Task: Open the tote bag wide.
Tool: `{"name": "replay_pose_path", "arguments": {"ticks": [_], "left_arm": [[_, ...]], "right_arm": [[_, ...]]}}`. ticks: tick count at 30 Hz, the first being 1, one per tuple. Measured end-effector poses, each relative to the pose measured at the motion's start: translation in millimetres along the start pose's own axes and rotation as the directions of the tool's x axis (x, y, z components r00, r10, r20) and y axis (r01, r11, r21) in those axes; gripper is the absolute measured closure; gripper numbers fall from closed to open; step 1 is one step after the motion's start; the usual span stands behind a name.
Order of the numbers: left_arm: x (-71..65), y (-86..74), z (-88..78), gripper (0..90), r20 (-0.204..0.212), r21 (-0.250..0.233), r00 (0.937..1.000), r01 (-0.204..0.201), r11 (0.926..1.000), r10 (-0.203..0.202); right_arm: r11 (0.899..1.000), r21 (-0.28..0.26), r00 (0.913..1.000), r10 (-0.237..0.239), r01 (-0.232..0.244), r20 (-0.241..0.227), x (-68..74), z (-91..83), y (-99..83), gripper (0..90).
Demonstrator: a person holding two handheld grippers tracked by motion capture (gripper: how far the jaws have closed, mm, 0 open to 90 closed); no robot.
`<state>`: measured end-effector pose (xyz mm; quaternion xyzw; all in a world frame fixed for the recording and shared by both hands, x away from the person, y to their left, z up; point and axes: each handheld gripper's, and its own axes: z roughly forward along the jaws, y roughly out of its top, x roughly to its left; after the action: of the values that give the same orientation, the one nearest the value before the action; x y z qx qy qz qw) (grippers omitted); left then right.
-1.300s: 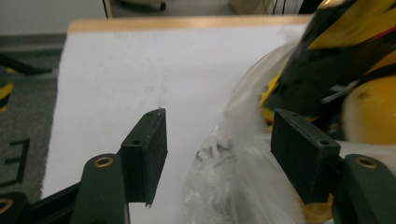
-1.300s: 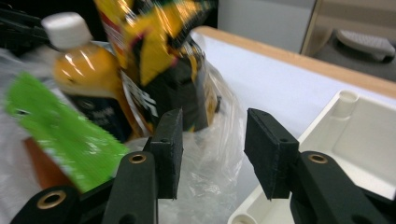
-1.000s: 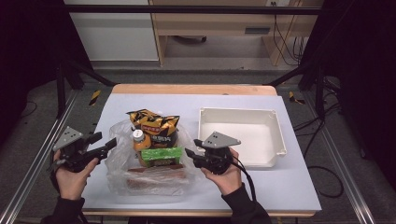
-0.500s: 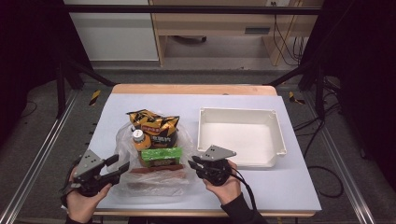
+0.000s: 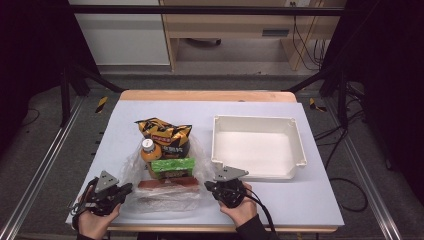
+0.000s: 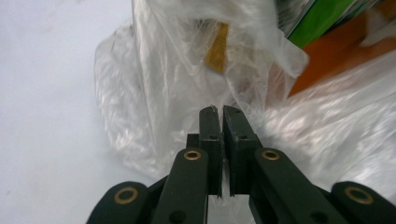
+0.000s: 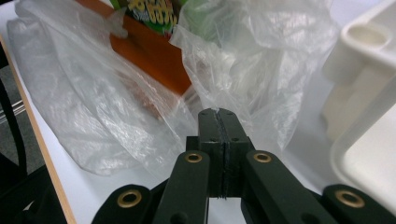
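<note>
Plastic bag pinched at both near corners

Bag point(image 5: 165, 192) lies on the surface point(image 5: 310, 200) near its front edge, snacks spilling from it. Left claw point(image 6: 219, 108) and right claw point(image 7: 218, 111) have just been closing and now clamp thin film at either side. It looks soft, slippery and light, though its contents add weight; gathered folds grip best. How much film sits between the jaws is unclear.

Both grippers point(image 5: 125, 189) point(image 5: 210, 187) pinch the plastic bag point(image 5: 165, 197).
</note>
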<state>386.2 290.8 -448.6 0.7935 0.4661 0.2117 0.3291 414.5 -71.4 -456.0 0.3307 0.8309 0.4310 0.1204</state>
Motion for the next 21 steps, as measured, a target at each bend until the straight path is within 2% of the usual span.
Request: {"name": "replay_pose_path", "arguments": {"ticks": [3,6,9,10,11,13,15,17,19,21], "left_arm": [[1.9,-4.0,4.2,87.3,0.003,0.016,0.9999,0.016,0.9997,-0.016],[3.2,-8.4,12.2,87.8,0.009,0.055,0.9997,0.022,0.9982,-0.023],[3.7,-9.6,13.7,88.3,0.012,0.063,0.9996,0.027,0.9976,-0.028],[6.0,-10.5,14.7,88.4,-0.001,0.071,0.9996,0.029,0.9971,-0.029],[6.0,-10.5,14.7,88.4,-0.001,0.071,0.9996,0.029,0.9971,-0.029],[8.8,-11.6,17.3,88.0,-0.010,0.068,0.9995,0.030,0.9972,-0.030],[13.8,-13.3,21.0,87.6,-0.003,0.043,0.9988,0.049,0.9979,-0.049],[13.5,-13.4,22.1,86.4,-0.012,0.032,0.9989,0.044,0.9985,-0.044],[13.6,-13.3,23.1,85.6,-0.015,0.027,0.9991,0.040,0.9988,-0.040],[14.3,-13.4,25.2,83.3,-0.003,0.013,0.9978,0.066,0.9977,-0.066]], "right_arm": [[1.000,0.016,1.0000,0.009,-0.009,-0.001,0.9,4.3,-4.2,89.9],[0.999,0.038,0.9998,0.019,-0.019,-0.001,1.2,9.6,-10.9,89.9],[0.998,0.046,0.9995,0.032,-0.032,0.001,0.3,11.2,-14.3,89.9],[0.998,0.058,0.9994,0.036,-0.036,0.006,-0.5,12.4,-17.2,89.9],[0.998,0.058,0.9994,0.036,-0.036,0.006,-0.5,12.4,-17.2,89.9],[0.998,0.054,0.9983,0.031,-0.034,0.049,-2.4,14.1,-20.2,89.4],[0.998,0.049,0.9959,0.044,-0.048,0.080,-4.6,17.3,-22.9,89.3],[0.998,0.029,0.9952,0.062,-0.064,0.076,-5.4,20.8,-25.2,89.4],[0.998,0.026,0.9955,0.057,-0.059,0.075,-5.8,21.2,-24.9,89.4],[0.998,0.025,0.9957,0.062,-0.064,0.068,-7.1,21.4,-24.8,86.3]]}}
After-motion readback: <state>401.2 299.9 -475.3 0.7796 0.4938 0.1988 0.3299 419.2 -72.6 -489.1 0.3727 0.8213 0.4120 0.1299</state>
